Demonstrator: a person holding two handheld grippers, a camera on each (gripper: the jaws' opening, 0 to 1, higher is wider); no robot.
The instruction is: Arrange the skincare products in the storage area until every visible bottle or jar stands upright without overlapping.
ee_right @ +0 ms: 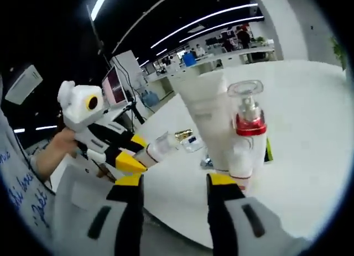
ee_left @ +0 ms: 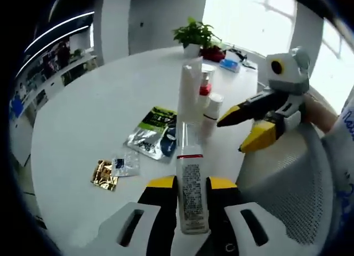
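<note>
L jaws: left gripper (ee_left: 192,185) closed on a clear bottle (ee_left: 191,181), yellow tips either side of its printed label at bottom centre of left gripper view
Held bottle axis: runs straight up-frame along the jaws, red band + clear cap end away from camera, pointing at the standing group
Standing group (L view): white tube (ee_left: 189,91), red-collar pump bottle (ee_left: 205,91), small white bottle (ee_left: 212,113), all upright on the white table (ee_left: 99,106), just beyond the held bottle's far end
Other items: green sachet (ee_left: 155,131) + gold packet (ee_left: 104,174) flat, left of centre
R jaws: right gripper (ee_right: 173,184) open wide, nothing between tips, bottom centre of right gripper view
Nearer: R jaws closer to group; tube (ee_right: 207,118) + pump bottle (ee_right: 247,131) just up-right of them
R view adds: the L gripper at left holds the bottle tilted, near level, clear of table; L view can't tell that
L view adds: right gripper (ee_left: 249,129) at right, tips apart, beside the group
</note>
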